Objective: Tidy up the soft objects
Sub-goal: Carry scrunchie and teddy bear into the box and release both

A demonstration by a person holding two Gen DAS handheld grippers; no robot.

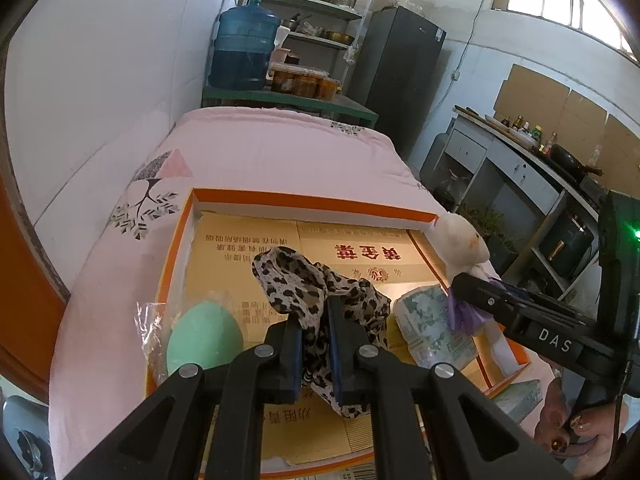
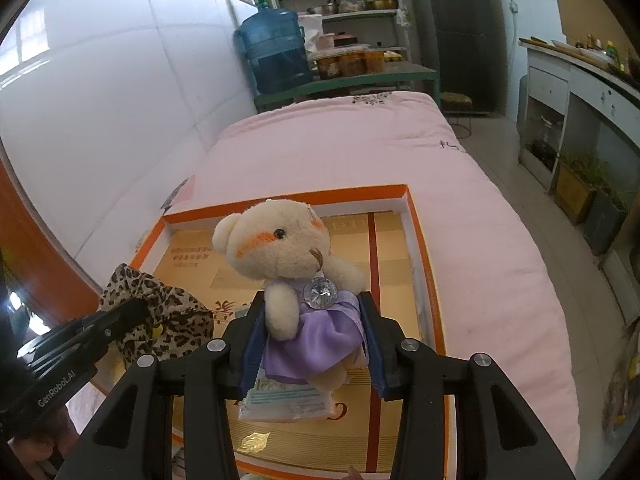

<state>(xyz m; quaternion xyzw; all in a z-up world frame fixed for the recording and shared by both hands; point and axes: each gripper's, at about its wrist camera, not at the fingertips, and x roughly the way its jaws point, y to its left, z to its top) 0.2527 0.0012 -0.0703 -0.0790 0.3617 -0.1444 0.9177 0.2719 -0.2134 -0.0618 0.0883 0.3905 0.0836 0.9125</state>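
Your right claw (image 2: 312,340) grips the bear (image 2: 296,280) upright by its purple skirt, low in the frame over the tissue pack (image 2: 286,400) in the orange tray (image 2: 416,216), while your left claw (image 1: 316,344) pinches the leopard scarf (image 1: 320,292) over the tray's near left.

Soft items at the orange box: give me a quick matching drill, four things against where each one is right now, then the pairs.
Things:
1. leopard scarf
2. teddy bear
3. green sponge
4. tissue pack

Places:
A. clamped in the right gripper
B. at the left wall of the orange box, in clear wrap
C. clamped in the left gripper
D. lying in the box, under the bear

Pairs: 1-C, 2-A, 3-B, 4-D
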